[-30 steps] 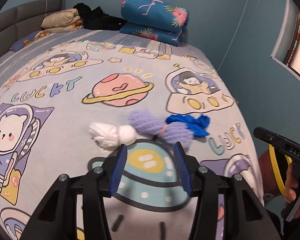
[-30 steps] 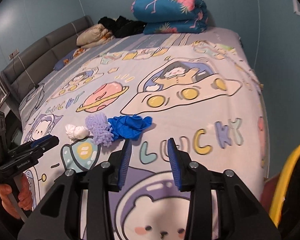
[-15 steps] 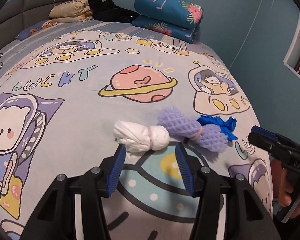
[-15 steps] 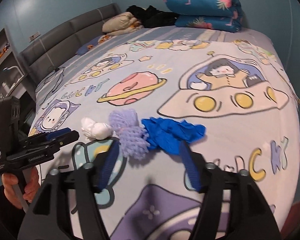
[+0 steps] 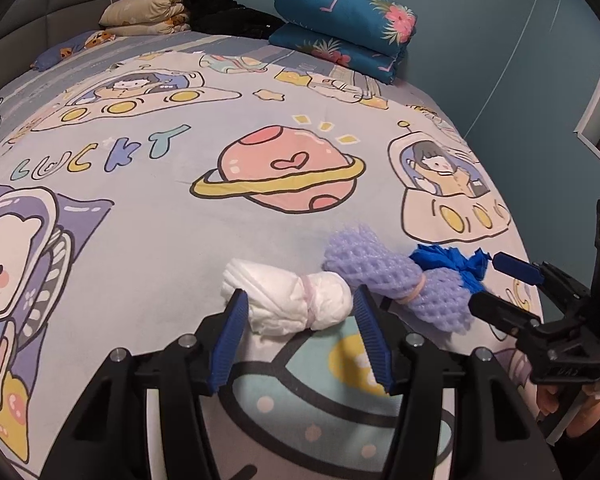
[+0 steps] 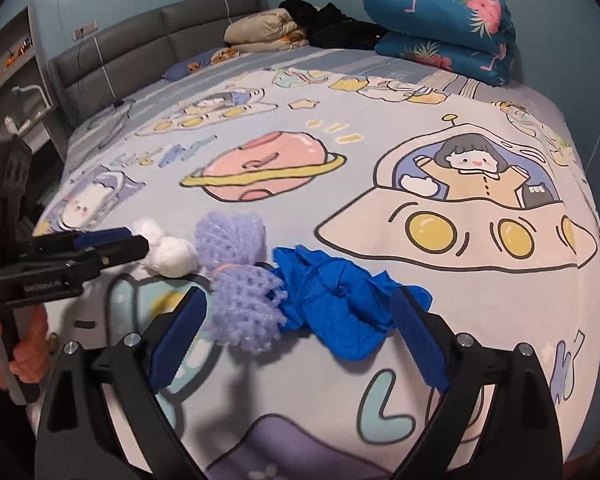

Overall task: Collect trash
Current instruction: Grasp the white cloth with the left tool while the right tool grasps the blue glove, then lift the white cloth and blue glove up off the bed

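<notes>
Straddling the white tissue wad (image 5: 288, 304), the left gripper (image 5: 300, 334) stands half open in the left wrist view, one pad at each end of the wad, not pressing yet; whether they brush it I can't tell. Purple foam net (image 5: 384, 276) sits just outside the right-hand pad, touching the wad, so close slowly and keep the net out of the bite. Blue glove (image 5: 452, 262) lies beyond the net, with the right gripper's tips next to it. Right wrist view: right gripper (image 6: 300, 328) jaws opening, wide, with the blue glove (image 6: 340, 300) between them toward the right pad and the purple foam net (image 6: 240, 292) also inside near the left pad. Nothing gripped. Best shift toward the glove's middle before closing, or accept taking both. White tissue wad (image 6: 168, 254) is outside, left of the jaws, at the left gripper's (image 6: 136, 242) tips. All sit on the cartoon bedsheet (image 6: 480, 320); push down lightly, soft mattress.
</notes>
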Demonstrator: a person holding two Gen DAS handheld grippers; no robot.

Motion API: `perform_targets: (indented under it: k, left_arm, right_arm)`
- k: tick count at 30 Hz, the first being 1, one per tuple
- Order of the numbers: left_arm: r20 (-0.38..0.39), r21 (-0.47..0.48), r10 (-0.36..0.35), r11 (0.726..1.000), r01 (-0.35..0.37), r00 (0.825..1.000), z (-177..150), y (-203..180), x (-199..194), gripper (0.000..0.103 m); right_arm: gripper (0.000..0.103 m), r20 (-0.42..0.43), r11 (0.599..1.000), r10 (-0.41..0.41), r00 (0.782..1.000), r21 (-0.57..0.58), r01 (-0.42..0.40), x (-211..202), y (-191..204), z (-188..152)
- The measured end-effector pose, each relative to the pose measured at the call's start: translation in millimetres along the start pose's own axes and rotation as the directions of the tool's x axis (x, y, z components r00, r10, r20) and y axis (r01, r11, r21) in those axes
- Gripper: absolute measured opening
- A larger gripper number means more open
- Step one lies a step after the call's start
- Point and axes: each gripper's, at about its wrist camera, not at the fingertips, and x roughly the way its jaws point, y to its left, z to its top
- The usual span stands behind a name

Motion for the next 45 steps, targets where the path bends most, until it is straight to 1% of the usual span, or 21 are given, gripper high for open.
perform_targets:
  k: [6,8,10,11,13,15,18,20,22,23,25,26,27,32,39,45]
  left_arm:
    - [-0.026,-0.01,0.02,1.0,-0.021,0.999,0,2,16,0.051]
    - [-0.032,-0.018,0.018,1.0,-0.019,0.999,0,3,21,0.05]
    - [-0.033,-0.031,0.011,0.999,-0.012,0.999,0,5,24,0.048]
    - [-0.03,-0.037,0.011,0.999,-0.013,0.999,0,6,25,0.046]
    - [-0.025,-0.039,0.015,0.999,-0.016,1.0,0,5,26,0.042]
    - [-0.013,-0.021,0.031,0.999,-0.031,0.999,-1,1,25,0.035]
    - [0.003,0.006,0.058,0.998,-0.059,0.998,-2,-5,25,0.031]
    - [0.006,0.003,0.055,0.998,-0.055,0.998,-1,-5,25,0.026]
    - [0.012,-0.009,0.048,0.999,-0.048,0.999,0,-3,23,0.025]
    - [0.016,-0.013,0.046,0.999,-0.046,0.999,0,-2,22,0.024]
    - [0.021,-0.021,0.039,0.999,-0.039,0.999,-1,-1,19,0.022]
    - [0.024,-0.019,0.038,0.999,-0.038,0.999,-1,-2,17,0.005]
    - [0.025,-0.019,0.034,0.999,-0.034,0.999,0,-2,14,0.006]
    - [0.054,-0.023,0.023,1.0,-0.021,0.998,2,-2,-1,0.006]
    - [0.071,-0.021,0.001,1.0,0.0,0.998,-1,-2,-20,0.006]
    - [0.076,-0.017,-0.035,0.999,0.036,0.997,-8,-6,-36,0.006]
  right_arm:
    - [0.089,-0.05,1.0,-0.004,0.999,0.015,0.005,23,-5,-1]
    - [0.086,-0.058,1.0,-0.005,0.998,0.019,0.006,27,-5,-2]
    - [0.079,-0.063,1.0,-0.023,0.998,0.017,0.024,30,-4,-2]
    - [0.076,-0.062,1.0,-0.018,0.998,0.023,0.02,31,-4,-1]
    - [0.061,-0.071,0.999,-0.032,0.997,0.035,0.034,33,-4,0]
    - [0.053,-0.079,0.999,-0.031,0.996,0.039,0.034,34,-3,1]
    - [0.044,-0.093,0.996,-0.085,0.992,-0.006,0.085,36,8,0]
    - [0.037,-0.092,0.993,-0.116,0.989,-0.033,0.114,36,15,-1]
    - [0.026,-0.09,0.99,-0.138,0.986,-0.042,0.134,34,19,0]
    - [0.023,-0.086,0.989,-0.143,0.986,-0.037,0.14,33,19,0]
    - [0.011,-0.077,0.989,-0.148,0.986,-0.031,0.146,30,19,1]
    - [0.007,-0.075,0.988,-0.152,0.986,-0.025,0.15,28,18,1]
    - [0.005,-0.074,0.988,-0.155,0.985,-0.016,0.154,26,16,2]
    - [0.003,-0.068,0.99,-0.139,0.988,0.031,0.141,14,8,1]
    - [0.003,-0.033,0.991,-0.125,0.992,0.044,0.127,-15,9,0]
    - [0.003,-0.023,0.994,-0.083,0.996,0.069,0.084,-38,12,-2]
